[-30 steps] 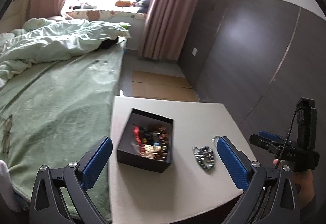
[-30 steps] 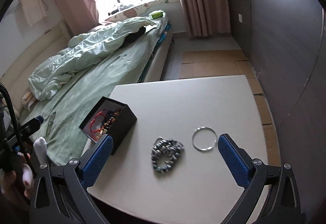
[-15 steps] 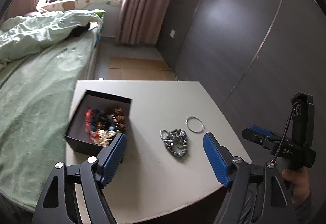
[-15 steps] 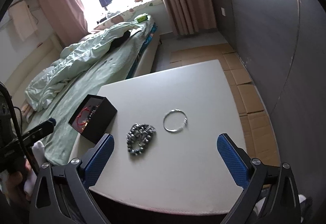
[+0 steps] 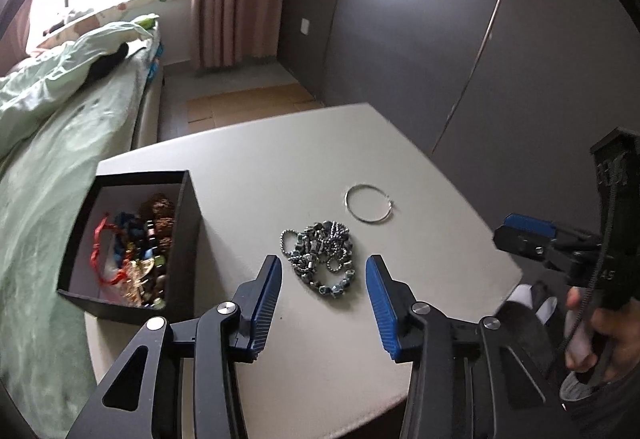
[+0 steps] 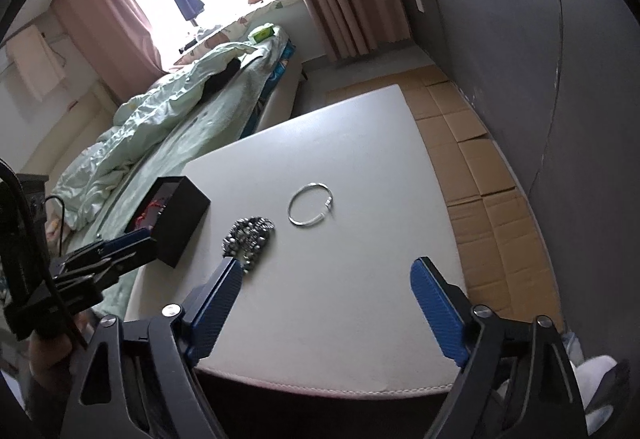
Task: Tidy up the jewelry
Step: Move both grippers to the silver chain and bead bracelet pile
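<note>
A heap of dark metal bead chains (image 5: pixel 321 255) lies on the white table (image 5: pixel 280 159). My left gripper (image 5: pixel 323 277) is open, its blue fingers either side of the heap, a little above and short of it. A thin silver bangle (image 5: pixel 369 204) lies just beyond the heap. An open black box (image 5: pixel 132 239) holding several colourful bracelets stands at the table's left. My right gripper (image 6: pixel 326 281) is open and empty over the table's near edge; in its view the heap (image 6: pixel 249 235), the bangle (image 6: pixel 310 204) and the box (image 6: pixel 172 217) lie ahead.
A bed with a green cover (image 5: pixel 48 127) runs along the table's left side. A dark wardrobe wall (image 5: pixel 480 39) stands to the right. Flattened cardboard (image 6: pixel 480 167) covers the floor beyond the table. The left gripper (image 6: pixel 120 251) shows at the left of the right wrist view.
My left gripper has swung right from the box and closed in on the bead heap, its fingers narrowing. My right gripper has drifted right and back toward the table's near edge.
</note>
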The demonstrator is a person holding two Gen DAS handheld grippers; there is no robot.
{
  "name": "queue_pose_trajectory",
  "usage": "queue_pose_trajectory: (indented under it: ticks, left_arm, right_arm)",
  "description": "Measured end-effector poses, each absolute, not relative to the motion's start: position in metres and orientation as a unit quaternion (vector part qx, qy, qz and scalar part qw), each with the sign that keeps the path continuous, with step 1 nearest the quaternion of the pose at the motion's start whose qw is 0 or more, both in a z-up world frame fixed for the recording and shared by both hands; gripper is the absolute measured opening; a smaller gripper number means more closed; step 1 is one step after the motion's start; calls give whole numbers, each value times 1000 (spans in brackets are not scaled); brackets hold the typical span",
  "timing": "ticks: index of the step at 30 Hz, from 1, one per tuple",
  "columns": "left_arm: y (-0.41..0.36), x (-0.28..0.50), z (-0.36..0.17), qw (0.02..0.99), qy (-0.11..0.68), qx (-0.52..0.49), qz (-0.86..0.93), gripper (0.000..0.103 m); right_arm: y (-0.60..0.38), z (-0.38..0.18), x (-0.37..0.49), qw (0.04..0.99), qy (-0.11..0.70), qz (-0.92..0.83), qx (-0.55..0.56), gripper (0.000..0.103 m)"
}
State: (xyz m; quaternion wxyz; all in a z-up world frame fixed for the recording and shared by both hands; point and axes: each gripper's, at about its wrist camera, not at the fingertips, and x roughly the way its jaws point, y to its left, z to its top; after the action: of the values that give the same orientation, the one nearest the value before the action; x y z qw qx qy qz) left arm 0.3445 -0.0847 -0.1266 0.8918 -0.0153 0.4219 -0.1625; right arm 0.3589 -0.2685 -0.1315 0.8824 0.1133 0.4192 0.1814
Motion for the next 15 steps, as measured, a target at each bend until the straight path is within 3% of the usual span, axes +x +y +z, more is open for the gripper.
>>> queue_pose_trajectory:
  ticks: [12,15]
  left_arm:
    - [-103,380,-169,870,465,36,-159,43]
    - [-102,386,-177,866,474,39,-156,38]
  right_arm:
    - [-269,-155,368,872,440,182,113,86]
    - [-268,-158,370,870,443,183,112,86]
